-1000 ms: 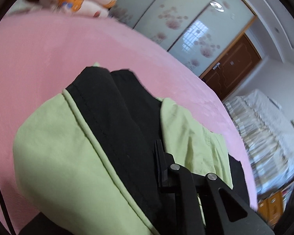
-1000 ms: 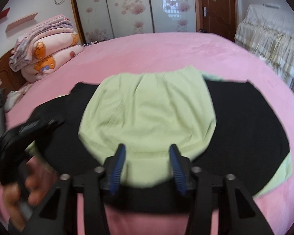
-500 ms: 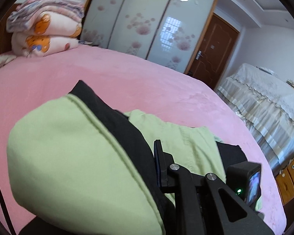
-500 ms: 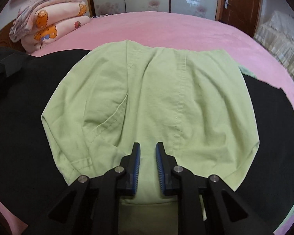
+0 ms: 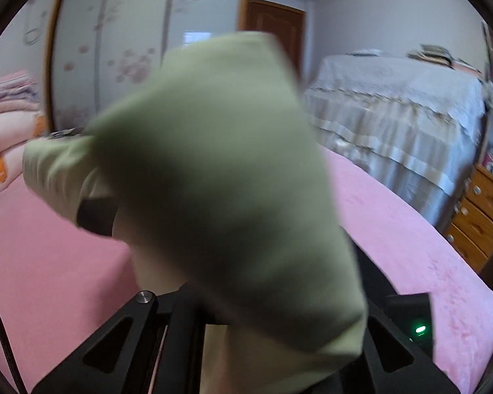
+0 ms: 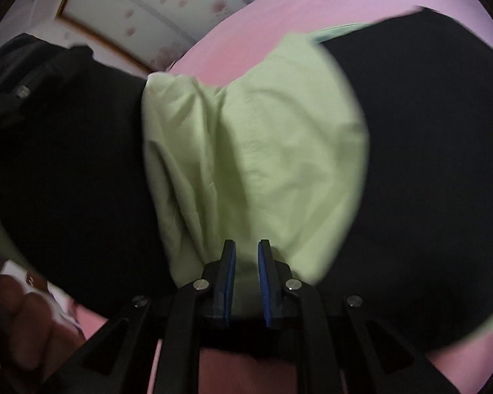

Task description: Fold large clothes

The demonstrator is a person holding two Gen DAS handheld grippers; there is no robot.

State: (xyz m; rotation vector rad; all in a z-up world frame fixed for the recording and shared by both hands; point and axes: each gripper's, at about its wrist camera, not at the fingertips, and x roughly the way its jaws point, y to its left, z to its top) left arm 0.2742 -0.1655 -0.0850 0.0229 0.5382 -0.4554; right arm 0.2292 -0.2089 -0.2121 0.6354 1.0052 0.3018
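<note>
The large garment (image 5: 220,170) is pale green with black panels. In the left wrist view a green fold of it hangs raised above the pink bed (image 5: 410,246), draping over my left gripper (image 5: 236,282), which is shut on it with its fingertips hidden. In the right wrist view the garment (image 6: 263,151) lies spread on the bed, green in the middle and black (image 6: 427,164) on both sides. My right gripper (image 6: 247,262) is low over the green part's near edge. Its blue pads (image 6: 230,262) are closing, a narrow gap apart, with green cloth pinched between them.
Folded blankets (image 5: 3,131) are stacked at the bed's far left, before a flowered wardrobe (image 5: 121,59). A second bed with a grey cover (image 5: 394,105) and a wooden drawer unit (image 5: 480,213) stand to the right. A hand (image 6: 19,315) shows at the lower left.
My left gripper has risen and rolled, lifting the green fold off the bed. My right gripper has dropped onto the green part's near edge and its jaws have narrowed around the cloth.
</note>
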